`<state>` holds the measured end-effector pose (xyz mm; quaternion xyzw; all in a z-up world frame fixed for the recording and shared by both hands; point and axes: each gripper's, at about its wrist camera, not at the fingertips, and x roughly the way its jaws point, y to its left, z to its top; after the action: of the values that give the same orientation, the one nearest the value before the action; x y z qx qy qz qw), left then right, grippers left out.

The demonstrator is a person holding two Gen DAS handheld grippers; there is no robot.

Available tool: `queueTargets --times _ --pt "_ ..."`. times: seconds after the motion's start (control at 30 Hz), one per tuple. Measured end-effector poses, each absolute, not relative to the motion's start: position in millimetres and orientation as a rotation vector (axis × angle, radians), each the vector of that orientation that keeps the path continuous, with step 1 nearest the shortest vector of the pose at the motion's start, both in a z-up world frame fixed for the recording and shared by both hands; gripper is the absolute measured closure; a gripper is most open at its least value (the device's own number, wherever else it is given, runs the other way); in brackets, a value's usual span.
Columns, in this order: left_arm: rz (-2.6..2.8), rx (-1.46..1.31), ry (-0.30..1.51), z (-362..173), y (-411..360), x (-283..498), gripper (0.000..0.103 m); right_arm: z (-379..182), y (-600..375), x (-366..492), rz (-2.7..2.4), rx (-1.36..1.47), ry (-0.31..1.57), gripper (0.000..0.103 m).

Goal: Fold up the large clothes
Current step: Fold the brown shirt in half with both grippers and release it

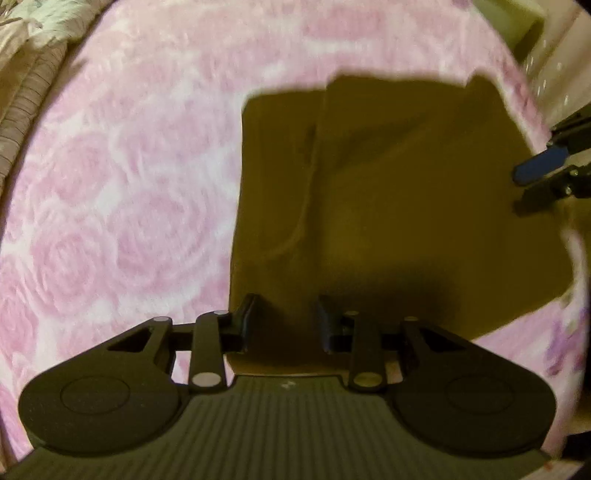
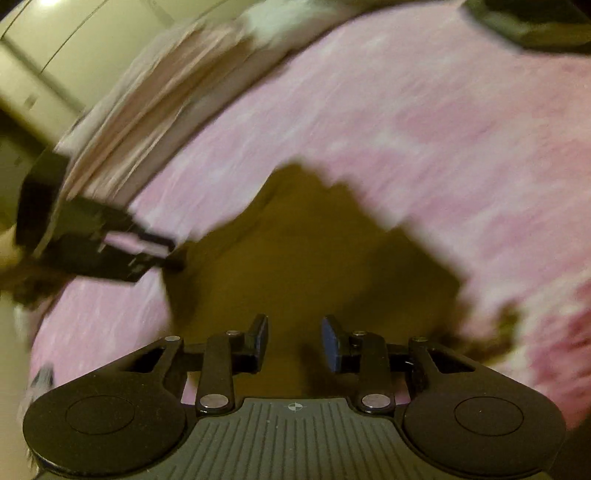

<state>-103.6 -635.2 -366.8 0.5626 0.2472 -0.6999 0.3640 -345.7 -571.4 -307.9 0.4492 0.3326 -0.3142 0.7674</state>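
Observation:
An olive-brown garment (image 1: pixel 406 184) lies flat and folded into a rough rectangle on a pink rose-patterned blanket (image 1: pixel 129 184). My left gripper (image 1: pixel 286 321) hovers over the garment's near left corner, jaws apart, with no cloth pinched between them. The right gripper (image 1: pixel 539 177) comes in over the garment's right edge. In the blurred right wrist view, the right gripper (image 2: pixel 295 343) stands open above the garment (image 2: pixel 314 251), with only flat cloth showing in the gap. The left gripper (image 2: pixel 147 247) reaches in from the left at the cloth's far corner.
Striped and floral bedding (image 1: pixel 22 110) is piled along the blanket's left edge and shows again as striped bedding (image 2: pixel 147 103). Pale furniture (image 1: pixel 554 74) stands past the far right corner. A dark object (image 2: pixel 535 26) lies at the blanket's (image 2: pixel 443 129) far end.

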Motion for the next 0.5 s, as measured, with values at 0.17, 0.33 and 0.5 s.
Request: queueTargets --times 0.17,0.33,0.5 --pt "-1.829 1.380 0.615 -382 -635 -87 0.070 -329 -548 -362 -0.757 0.941 0.723 0.076" --pt "-1.795 1.373 0.569 -366 -615 -78 0.070 -311 -505 -376 -0.946 0.953 0.783 0.075" --pt "-1.768 1.312 0.588 -329 -573 -70 0.074 -269 -447 -371 -1.065 0.929 0.744 0.032"
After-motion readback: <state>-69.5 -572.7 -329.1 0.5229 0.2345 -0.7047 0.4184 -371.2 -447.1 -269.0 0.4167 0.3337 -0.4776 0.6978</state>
